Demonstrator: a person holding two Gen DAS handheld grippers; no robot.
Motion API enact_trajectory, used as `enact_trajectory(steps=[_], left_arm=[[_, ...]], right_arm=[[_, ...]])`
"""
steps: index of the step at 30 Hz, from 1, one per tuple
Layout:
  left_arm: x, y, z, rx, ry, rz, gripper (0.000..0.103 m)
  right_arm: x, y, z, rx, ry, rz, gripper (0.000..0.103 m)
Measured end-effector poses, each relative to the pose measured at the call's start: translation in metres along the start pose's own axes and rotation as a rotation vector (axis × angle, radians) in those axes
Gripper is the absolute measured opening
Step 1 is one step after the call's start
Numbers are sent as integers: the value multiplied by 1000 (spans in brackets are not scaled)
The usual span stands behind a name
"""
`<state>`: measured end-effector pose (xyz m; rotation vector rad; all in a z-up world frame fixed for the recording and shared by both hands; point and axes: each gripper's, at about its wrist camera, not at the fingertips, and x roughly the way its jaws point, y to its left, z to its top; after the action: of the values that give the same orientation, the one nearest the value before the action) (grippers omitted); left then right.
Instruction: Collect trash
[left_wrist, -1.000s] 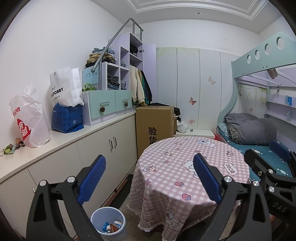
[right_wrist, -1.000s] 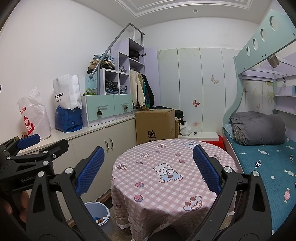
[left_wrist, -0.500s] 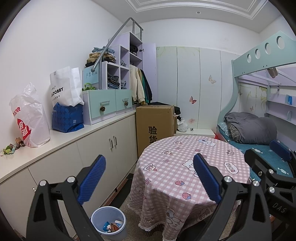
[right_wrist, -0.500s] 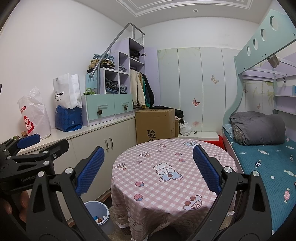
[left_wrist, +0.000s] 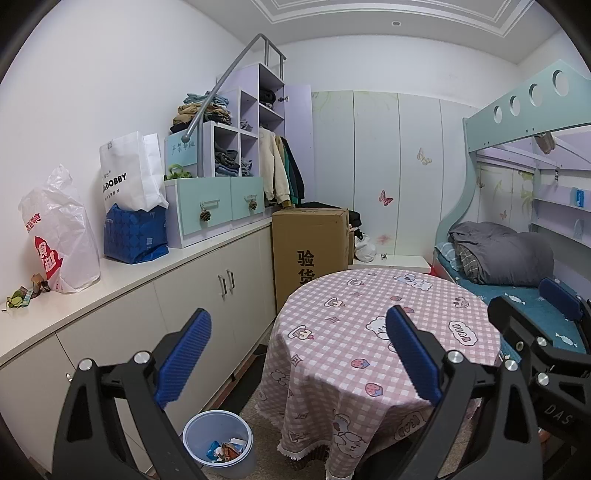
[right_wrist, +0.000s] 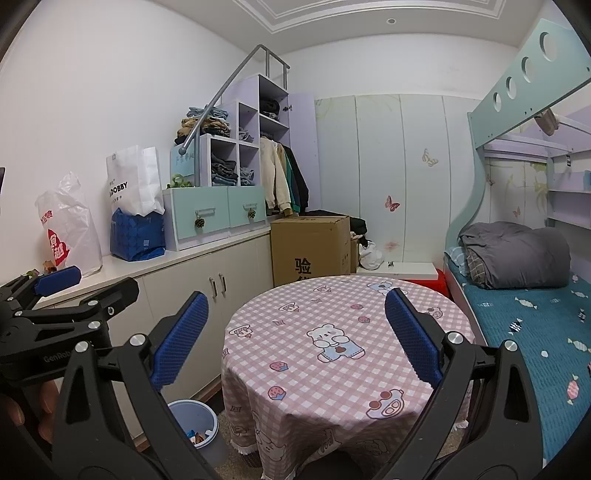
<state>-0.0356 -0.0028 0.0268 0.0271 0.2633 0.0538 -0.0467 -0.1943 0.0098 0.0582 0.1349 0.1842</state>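
Holding both tools level above a round desk (right_wrist: 332, 332) in a pink checked cloth, I keep my left tool (left_wrist: 295, 354) and my right tool (right_wrist: 295, 332) spread wide, nothing between their blue pads. Trash wrappers (left_wrist: 225, 451) lie inside a pale blue bin (left_wrist: 192, 435) on the floor, just beside the desk and below the white cabinets (left_wrist: 207, 291). A bunk bed (right_wrist: 535, 325) stands to my right.
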Motion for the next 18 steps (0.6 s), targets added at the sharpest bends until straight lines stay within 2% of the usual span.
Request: enact_trajectory(steps=[18], left_arm=[[1, 2, -1, 2, 3, 1, 94]], right_arm=[[2, -3, 1, -5, 2, 7, 95]])
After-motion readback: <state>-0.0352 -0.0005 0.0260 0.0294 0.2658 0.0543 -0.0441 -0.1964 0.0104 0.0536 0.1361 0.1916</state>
